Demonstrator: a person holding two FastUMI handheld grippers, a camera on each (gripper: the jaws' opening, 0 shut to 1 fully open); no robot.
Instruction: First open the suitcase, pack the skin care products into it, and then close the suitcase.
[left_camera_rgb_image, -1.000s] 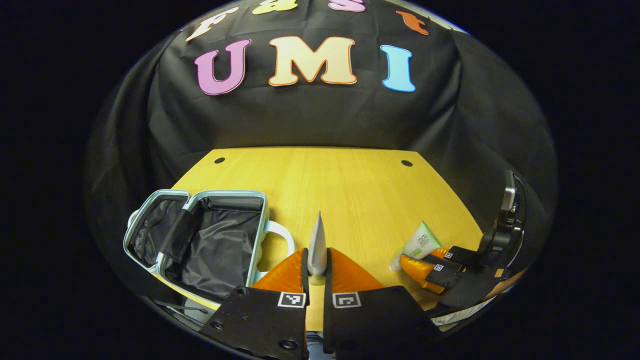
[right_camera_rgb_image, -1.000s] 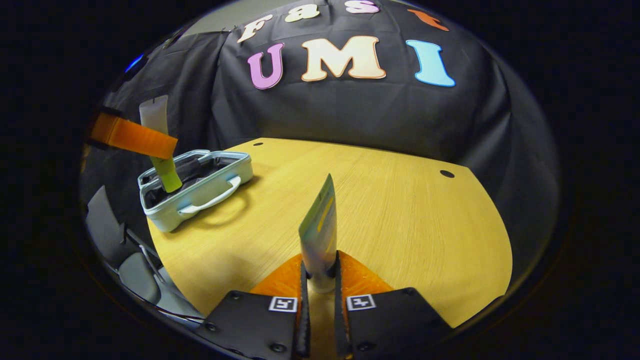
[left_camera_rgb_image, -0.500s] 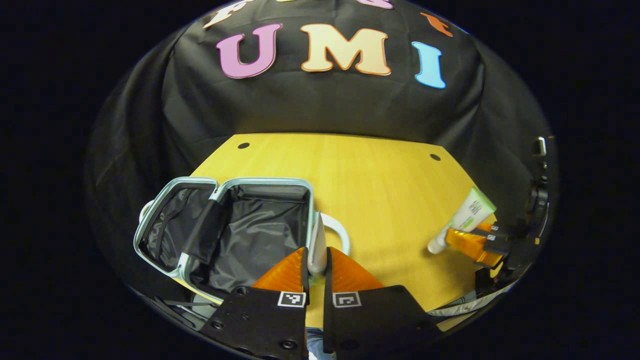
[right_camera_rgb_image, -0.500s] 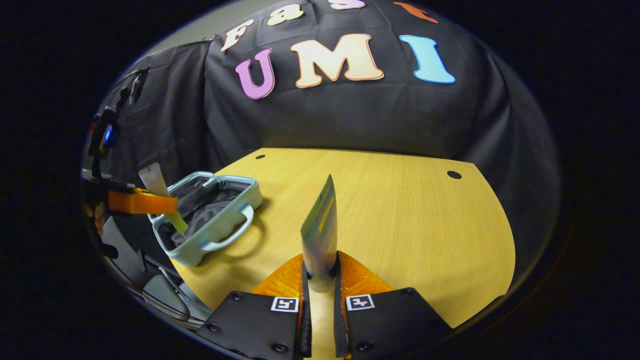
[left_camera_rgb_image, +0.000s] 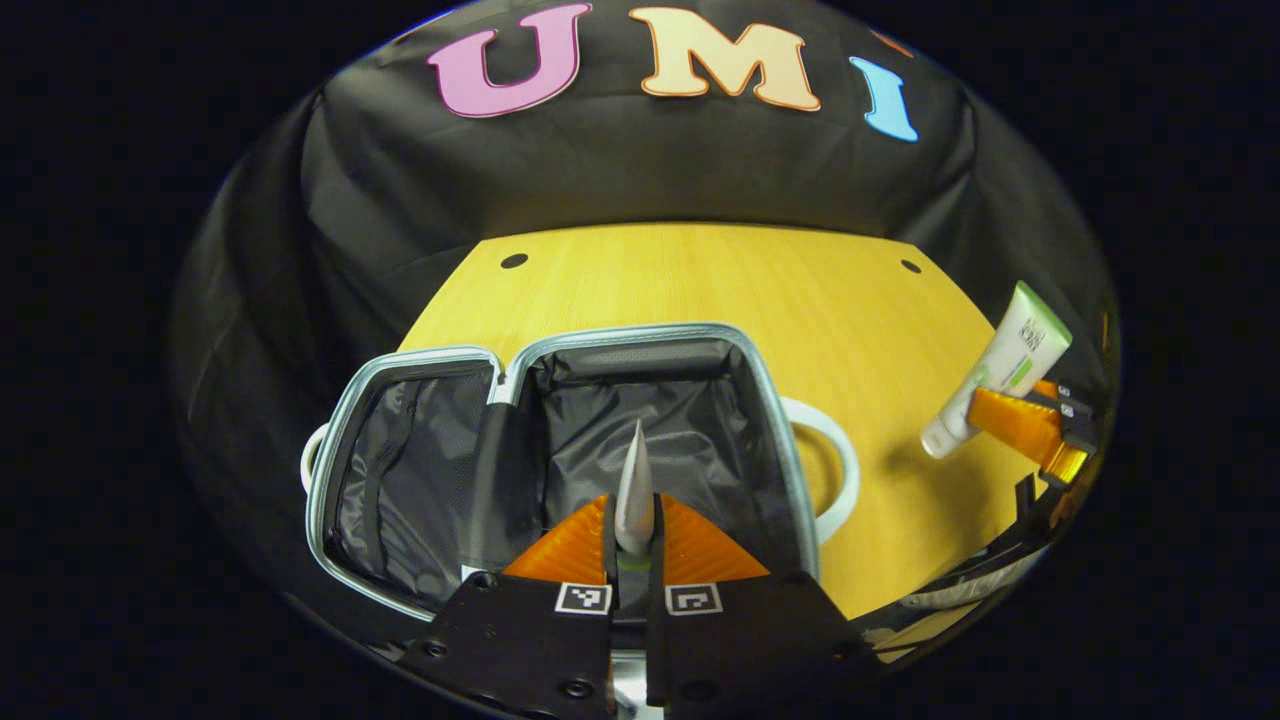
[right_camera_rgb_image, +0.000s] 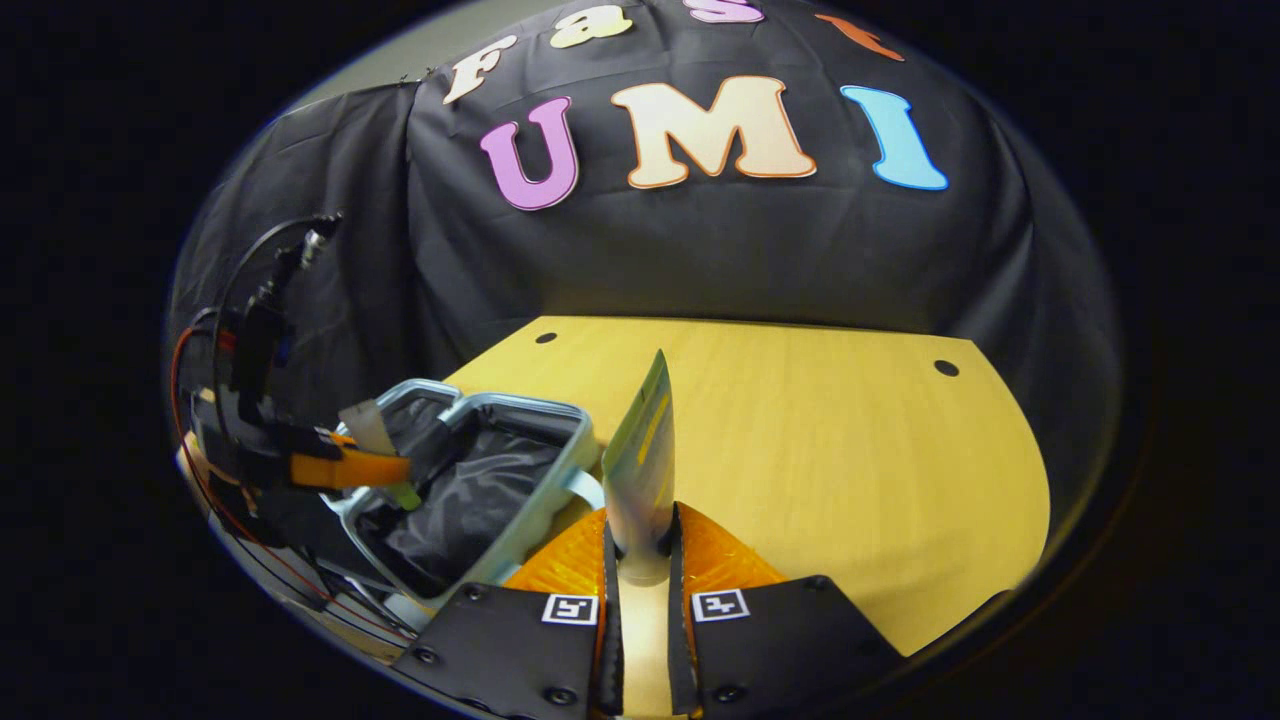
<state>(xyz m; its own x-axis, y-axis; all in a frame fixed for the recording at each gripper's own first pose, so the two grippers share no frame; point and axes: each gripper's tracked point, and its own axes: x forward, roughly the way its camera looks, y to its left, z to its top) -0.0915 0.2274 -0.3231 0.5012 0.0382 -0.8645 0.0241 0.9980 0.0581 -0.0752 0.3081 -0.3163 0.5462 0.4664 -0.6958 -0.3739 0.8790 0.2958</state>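
The suitcase (left_camera_rgb_image: 560, 440) lay open on the worktop (left_camera_rgb_image: 700, 280). The left hand-held gripper (left_camera_rgb_image: 634, 520), clamped on a grey tube (left_camera_rgb_image: 634, 490), had moved over the lined compartment within the last second, so a drop looked due. Right of it, the right hand-held gripper (right_camera_rgb_image: 640, 545), clamped on a green-white tube (right_camera_rgb_image: 640, 460), had drawn nearer.
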